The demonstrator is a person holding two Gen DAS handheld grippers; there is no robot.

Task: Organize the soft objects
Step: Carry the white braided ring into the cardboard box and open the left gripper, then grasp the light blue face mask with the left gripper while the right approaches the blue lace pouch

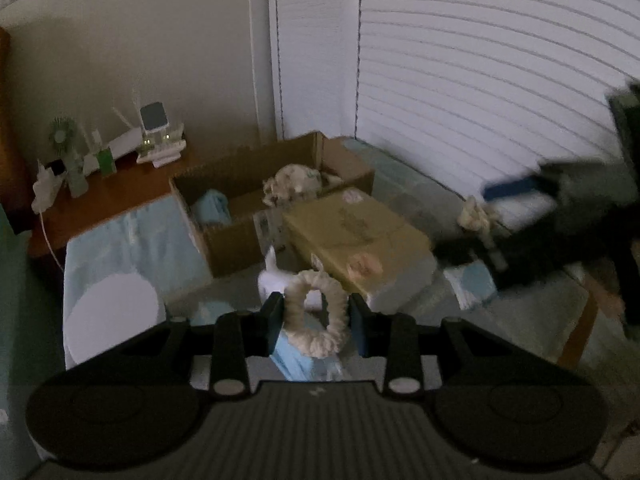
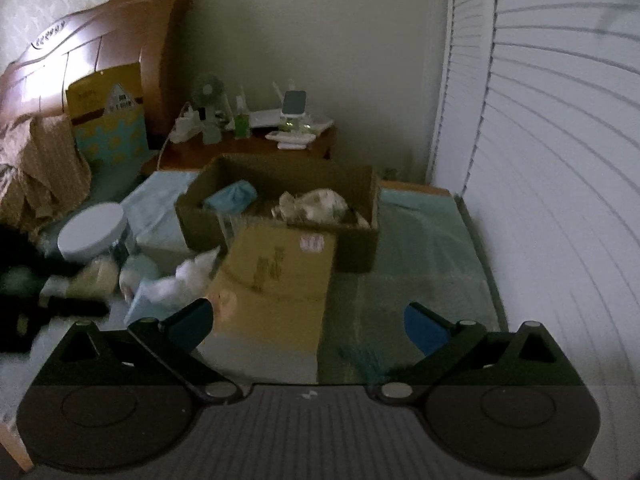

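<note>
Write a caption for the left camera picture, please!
Left tongs squeeze a fluffy ring near the open box.

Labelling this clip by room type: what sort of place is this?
Most likely a bedroom: a carved wooden headboard with rumpled bedding, a bedside table crowded with small gadgets, and closed window blinds. An open cardboard box sits on the light blue bed surface.

- Left gripper (image 1: 316,322): black plastic body, ribbed grey plate in the middle with a small white mark, a round raised disc on either side of the plate.
- Two silver rivets just ahead of the plate, where the black finger links hinge.
- Fingers (image 1: 273,320) faced with blue pads.
- Right gripper (image 2: 308,322): same build, blue pads.
</note>
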